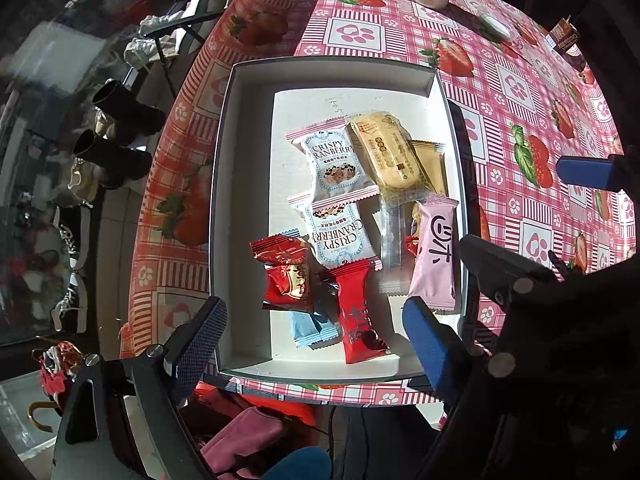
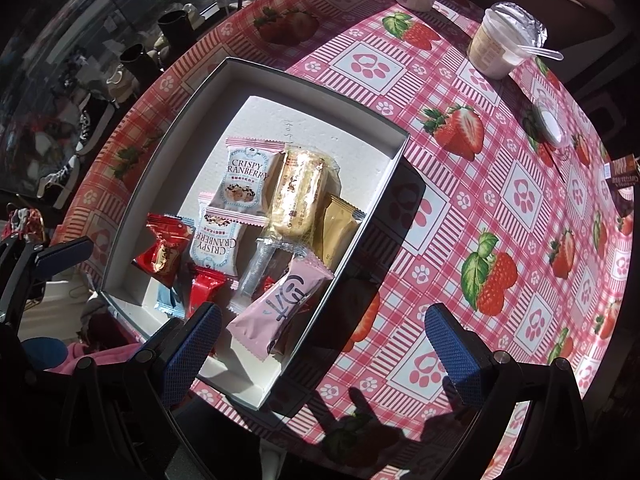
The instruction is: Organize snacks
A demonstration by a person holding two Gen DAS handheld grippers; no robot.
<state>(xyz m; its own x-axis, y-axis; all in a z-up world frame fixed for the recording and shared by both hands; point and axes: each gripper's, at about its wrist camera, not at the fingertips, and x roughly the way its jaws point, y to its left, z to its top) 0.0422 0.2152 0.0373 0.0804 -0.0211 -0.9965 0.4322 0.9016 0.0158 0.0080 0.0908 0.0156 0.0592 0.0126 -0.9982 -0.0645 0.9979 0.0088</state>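
**2 grippers hover, empty, over a box of snacks**

2 hand-held grippers hang above a shallow white cardboard box (image 1: 240, 80) on a pink strawberry-print tablecloth (image 1: 500, 80). The box holds about 9 wrapped snacks, seemingly gathered there to tidy them: 2 pale blue "Crispy Cranberry" packets (image 1: 332, 160), a long yellow cake bar in clear wrap (image 1: 384, 152), a pink foil packet (image 1: 436, 256) and red foil packets (image 1: 356, 312). The left gripper (image 1: 316, 340) has its blue-padded fingers (image 1: 424, 332) spread wide, holding nothing; the red packets lie below and between them, untouched. The right gripper (image 2: 324, 344) is also spread wide and empty, straddling the box's right wall, with the pink packet just inside its left finger. No snacks lie loose on the cloth, so the sorting looks nearly finished.
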